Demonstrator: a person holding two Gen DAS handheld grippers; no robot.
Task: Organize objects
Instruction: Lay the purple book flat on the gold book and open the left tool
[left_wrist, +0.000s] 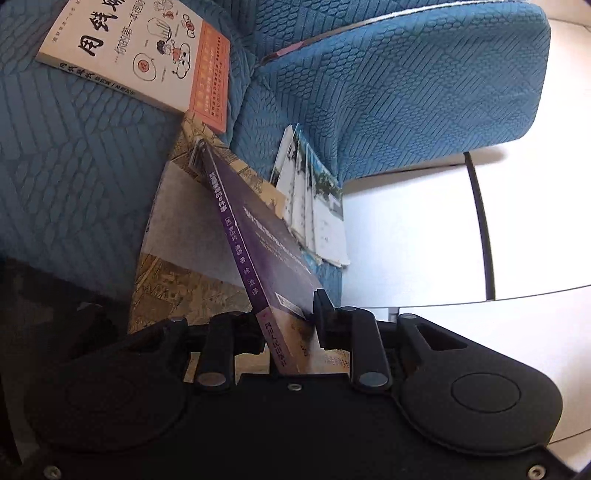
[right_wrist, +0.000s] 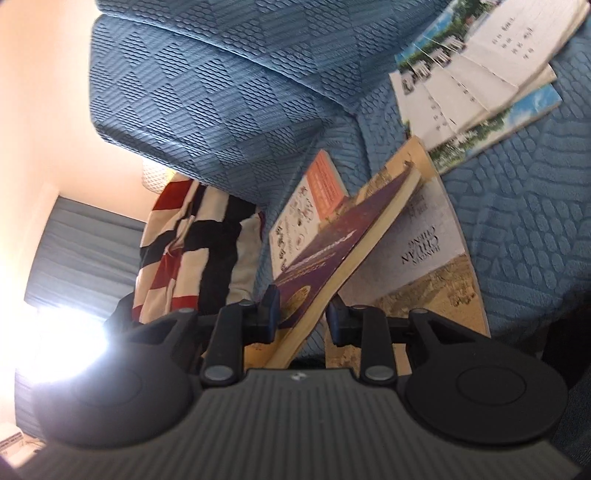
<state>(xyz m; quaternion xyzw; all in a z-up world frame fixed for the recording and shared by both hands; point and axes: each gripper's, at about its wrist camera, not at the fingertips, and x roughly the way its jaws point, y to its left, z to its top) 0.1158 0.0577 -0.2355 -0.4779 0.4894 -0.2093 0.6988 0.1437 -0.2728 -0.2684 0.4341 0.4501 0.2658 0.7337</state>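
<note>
A purple paperback runs away from me with its near end between the fingers of my left gripper, which is shut on it at the spine corner. Its far end rests tilted on a large tan and grey book that lies flat on the blue sofa seat. In the right wrist view the same purple paperback sits tilted between the pads of my right gripper, with the page edge facing right, above the large book.
A white book with an orange band lies further back on the seat. Fanned photo booklets lean by the sofa arm. A red, black and white striped cloth is bunched at the left. Pale floor shows beyond.
</note>
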